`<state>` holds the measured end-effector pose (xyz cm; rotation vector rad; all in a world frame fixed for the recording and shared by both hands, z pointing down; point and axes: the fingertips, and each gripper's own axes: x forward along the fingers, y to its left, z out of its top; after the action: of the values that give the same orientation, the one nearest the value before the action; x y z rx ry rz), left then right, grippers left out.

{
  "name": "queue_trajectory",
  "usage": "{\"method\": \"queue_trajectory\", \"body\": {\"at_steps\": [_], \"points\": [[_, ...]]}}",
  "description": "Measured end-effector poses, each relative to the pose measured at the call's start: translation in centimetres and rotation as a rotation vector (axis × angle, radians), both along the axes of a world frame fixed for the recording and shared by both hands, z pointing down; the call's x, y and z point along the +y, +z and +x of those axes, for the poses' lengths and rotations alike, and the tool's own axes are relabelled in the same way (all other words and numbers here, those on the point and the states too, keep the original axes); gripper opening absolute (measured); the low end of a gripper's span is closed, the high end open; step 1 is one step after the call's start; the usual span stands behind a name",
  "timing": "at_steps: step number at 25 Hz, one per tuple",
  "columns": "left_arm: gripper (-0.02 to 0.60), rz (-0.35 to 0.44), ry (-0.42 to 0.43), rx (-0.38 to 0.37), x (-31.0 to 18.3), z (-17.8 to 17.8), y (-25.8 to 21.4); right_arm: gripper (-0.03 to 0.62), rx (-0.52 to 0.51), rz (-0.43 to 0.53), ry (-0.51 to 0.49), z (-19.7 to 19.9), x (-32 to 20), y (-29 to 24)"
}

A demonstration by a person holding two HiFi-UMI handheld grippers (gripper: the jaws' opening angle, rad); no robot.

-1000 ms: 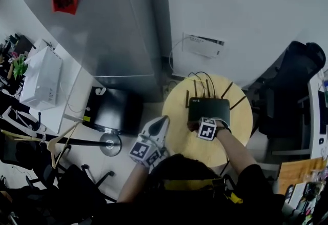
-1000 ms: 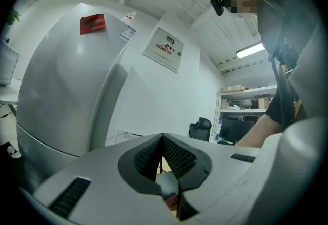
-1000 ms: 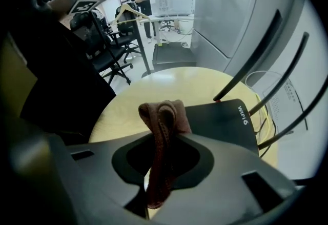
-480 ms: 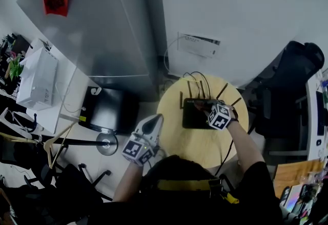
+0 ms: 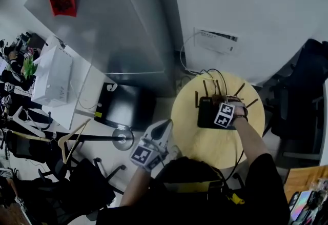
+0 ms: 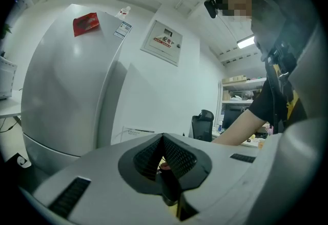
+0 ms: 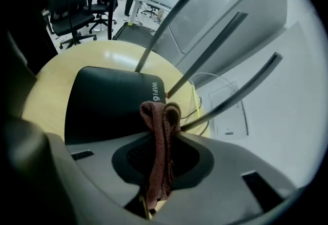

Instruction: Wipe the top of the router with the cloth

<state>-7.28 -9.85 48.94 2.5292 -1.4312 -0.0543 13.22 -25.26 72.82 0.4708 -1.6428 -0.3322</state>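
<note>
Pinching cloth (image 7: 163, 116) over router (image 7: 110, 101): right gripper (image 7: 161, 141) jaws | left gripper (image 6: 163, 139) jaws pressed together

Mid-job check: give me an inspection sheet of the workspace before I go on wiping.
Surface: round wooden table, bare wood around the router.
Job's things: black router, antennas up; reddish cloth over its back edge, contact unclear.
Clutter: nothing seen.
Grippers: right hand-held gripper shut on the cloth; left hand-held gripper shut, empty, off the table's left side.
Cables: thin cables behind the router, leading toward the white wall box.
Surroundings: grey refrigerator; black office chair.
</note>
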Motion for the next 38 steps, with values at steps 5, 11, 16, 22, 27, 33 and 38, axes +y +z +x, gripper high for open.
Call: {"method": "queue_trajectory", "body": {"at_steps": [5,11,16,22,27,33,38], "points": [[-0.006,-0.013,0.003,0.001,0.1,0.0,0.5,0.066,-0.008,-0.192,0.067,0.0,1.6,1.3],[-0.006,0.009,0.051,0.012,-0.8,1.5,0.0,0.066,-0.008,-0.377,0.081,0.0,4.7,1.7],[-0.006,0.011,0.118,0.021,-1.1,3.0,-0.1,0.066,-0.024,-0.376,0.054,-0.1,7.1,1.9],[-0.006,-0.02,0.201,-0.004,-0.7,4.4,0.4,0.066,-0.051,-0.381,0.056,0.2,9.9,1.6],[-0.006,0.01,0.213,0.035,-0.8,5.0,-0.1,0.066,-0.102,-0.451,0.07,0.6,12.5,2.4],[-0.006,0.04,0.246,0.033,-0.4,6.4,-1.1,0.066,-0.166,-0.504,0.061,0.8,14.9,3.5],[-0.006,0.033,0.278,0.035,-0.1,7.0,-1.3,0.066,-0.151,-0.483,0.077,1.1,15.3,2.7]]}}
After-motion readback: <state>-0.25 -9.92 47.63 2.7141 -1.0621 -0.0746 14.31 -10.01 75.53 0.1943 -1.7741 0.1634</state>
